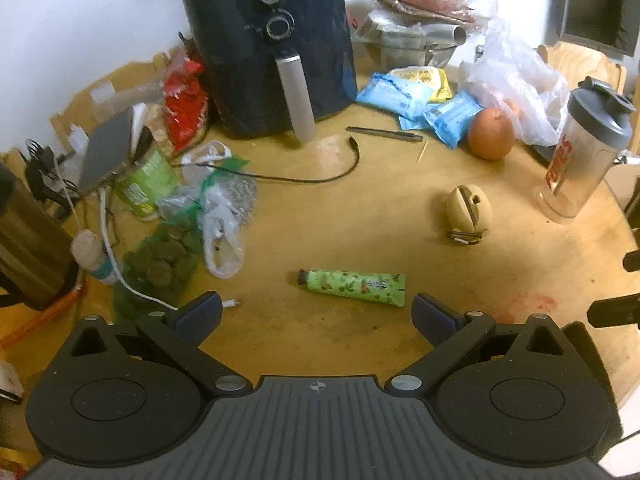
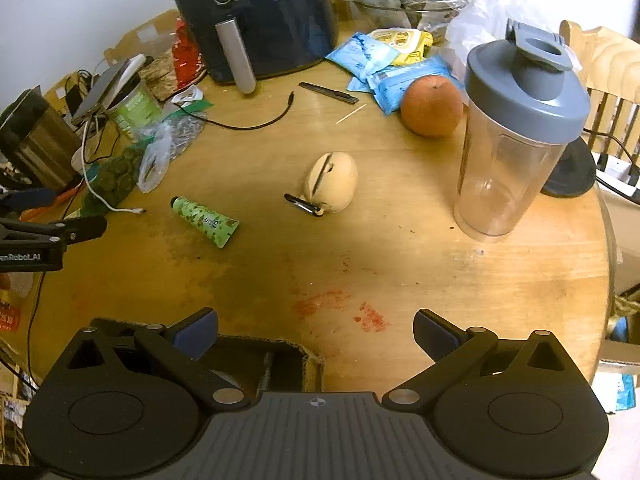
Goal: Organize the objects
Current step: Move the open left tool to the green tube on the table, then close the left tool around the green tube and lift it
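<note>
Both grippers hang empty over the near edge of the round wooden table [image 2: 400, 264], jaws spread wide. Directly ahead of the left gripper [image 1: 318, 314], just past its fingertips and lined up across the gap, lies a green hand-cream tube [image 1: 354, 286] on its side, cap toward the gripper's left. That alignment suggests the tube is the next thing to be picked up; lying crosswise, it would be gripped around its flat body rather than at the cap.

Further out and to the right of the left gripper sits a beige egg-shaped case [image 1: 469, 207] with a metal clip, and beyond it an orange [image 1: 491, 134] resting against blue snack packets [image 1: 404, 98]. Left of the gripper, bags and a white cable [image 1: 116, 268] crowd the table edge, so any sideways sweep there risks snagging.

From the right gripper [image 2: 316, 334], the same tube [image 2: 205, 222] lies ahead and well to its left, the case [image 2: 331, 187] nearly straight ahead, and a clear shaker bottle [image 2: 516, 136] with a grey lid stands upright ahead to the right. A black air fryer [image 2: 252, 20] sits at the far side, against the wall. Below this gripper an open cardboard box [image 2: 308, 356] shows at the table edge, probably the place where loose items are meant to go.
</note>
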`<state>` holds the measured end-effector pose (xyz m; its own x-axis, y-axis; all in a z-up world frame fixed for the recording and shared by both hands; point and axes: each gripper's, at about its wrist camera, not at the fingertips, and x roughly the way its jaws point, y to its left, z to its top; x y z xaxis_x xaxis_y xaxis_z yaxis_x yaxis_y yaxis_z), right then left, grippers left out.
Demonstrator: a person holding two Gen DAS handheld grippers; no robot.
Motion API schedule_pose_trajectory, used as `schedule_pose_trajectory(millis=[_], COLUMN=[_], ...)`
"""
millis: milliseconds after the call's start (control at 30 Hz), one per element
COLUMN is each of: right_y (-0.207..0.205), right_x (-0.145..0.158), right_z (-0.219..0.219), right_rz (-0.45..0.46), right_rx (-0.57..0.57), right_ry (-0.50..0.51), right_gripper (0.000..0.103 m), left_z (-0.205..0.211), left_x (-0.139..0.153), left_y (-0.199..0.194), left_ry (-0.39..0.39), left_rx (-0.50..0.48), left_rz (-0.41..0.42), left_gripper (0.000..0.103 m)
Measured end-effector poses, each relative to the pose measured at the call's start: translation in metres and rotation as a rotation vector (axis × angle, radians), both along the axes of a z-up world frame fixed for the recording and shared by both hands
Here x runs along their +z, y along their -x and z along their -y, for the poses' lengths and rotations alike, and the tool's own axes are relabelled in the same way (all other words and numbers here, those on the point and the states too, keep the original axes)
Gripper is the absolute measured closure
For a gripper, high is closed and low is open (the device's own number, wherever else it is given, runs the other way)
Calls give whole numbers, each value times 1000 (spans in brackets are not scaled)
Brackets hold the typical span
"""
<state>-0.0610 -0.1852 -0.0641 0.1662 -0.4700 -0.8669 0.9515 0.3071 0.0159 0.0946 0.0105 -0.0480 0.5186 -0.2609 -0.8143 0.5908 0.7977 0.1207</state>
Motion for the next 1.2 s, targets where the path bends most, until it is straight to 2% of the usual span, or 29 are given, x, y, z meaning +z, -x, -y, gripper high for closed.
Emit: schedule_pose_trajectory(millis=[233, 500, 567, 700, 800, 1000, 1067, 1133, 1200], right_y=[2, 0, -1, -2, -1, 4, 6, 7, 8], right_x=[-3, -5, -3, 4, 9, 8, 6, 5, 3], right_z=[3, 7, 9, 14, 16, 15, 12, 10, 7], right_rz=[-3, -21, -23, -26, -29, -31, -32, -33, -33], right_rx=[-67, -116, -139, -168, -199, -276, -306, -320, -333], right_ry=[-9, -19, -17, 1, 14, 10, 5, 1, -1], right_gripper=[0, 0, 0, 0, 0, 0, 0, 0, 0], left_z=[5, 19, 22, 27, 32, 41, 45, 46, 50], left_x=[-26, -61, -69, -85, -94, -103, -102, -101, -104], left_y=[-28, -61, -70, -83, -86, -81, -78, -74, -72], left_ry=[79, 90, 96, 101, 86, 47, 25, 29, 25], left_rx=[12, 74, 97, 149, 156, 114, 84, 53, 24], left_rz=[-125, -194, -214, -260, -264, -189, -158, -152, -162], left_gripper=[0, 1, 14, 15, 23, 42, 56, 62, 63])
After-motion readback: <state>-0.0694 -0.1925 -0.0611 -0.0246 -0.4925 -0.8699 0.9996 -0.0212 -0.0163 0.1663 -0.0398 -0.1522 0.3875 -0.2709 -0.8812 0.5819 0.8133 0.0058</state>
